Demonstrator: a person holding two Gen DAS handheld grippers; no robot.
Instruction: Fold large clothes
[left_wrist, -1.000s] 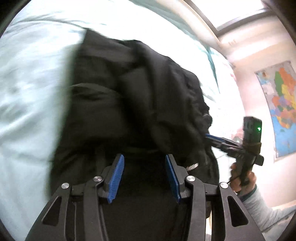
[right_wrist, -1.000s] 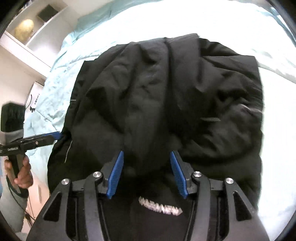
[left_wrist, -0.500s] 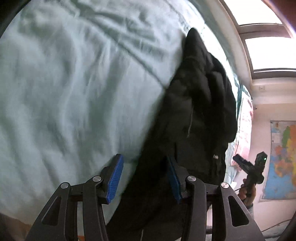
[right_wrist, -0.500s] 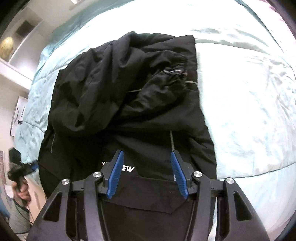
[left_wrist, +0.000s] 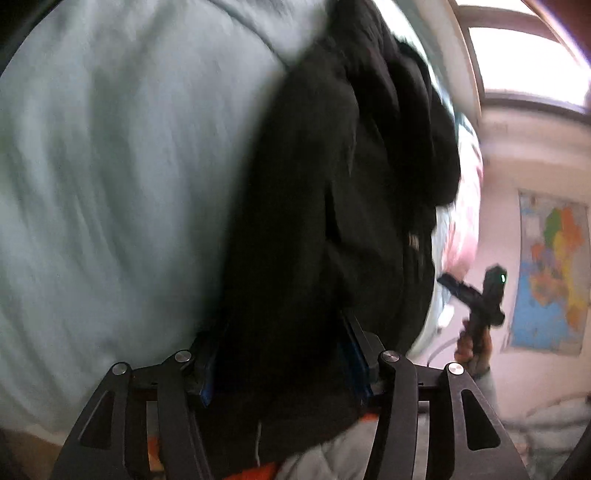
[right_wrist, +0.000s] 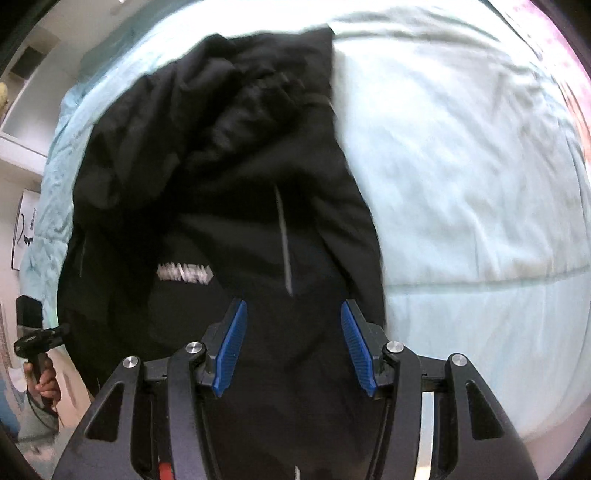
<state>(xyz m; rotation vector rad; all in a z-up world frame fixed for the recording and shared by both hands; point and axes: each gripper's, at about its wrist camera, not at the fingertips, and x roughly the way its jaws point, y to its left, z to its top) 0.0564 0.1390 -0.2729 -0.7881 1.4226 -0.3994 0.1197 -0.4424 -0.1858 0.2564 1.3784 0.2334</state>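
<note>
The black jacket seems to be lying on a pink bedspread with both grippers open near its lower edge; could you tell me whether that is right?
Not quite: the bedspread is pale blue, as the right wrist view shows. The black jacket does lie on it, with the right gripper and left gripper open.

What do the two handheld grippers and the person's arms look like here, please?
Both are black frames with cut-out side arms and silver pivot bolts. The right gripper has ribbed blue finger pads. From the left gripper, the other unit shows a pistol grip and a green light. The hands are bare, in grey sleeves.
</note>
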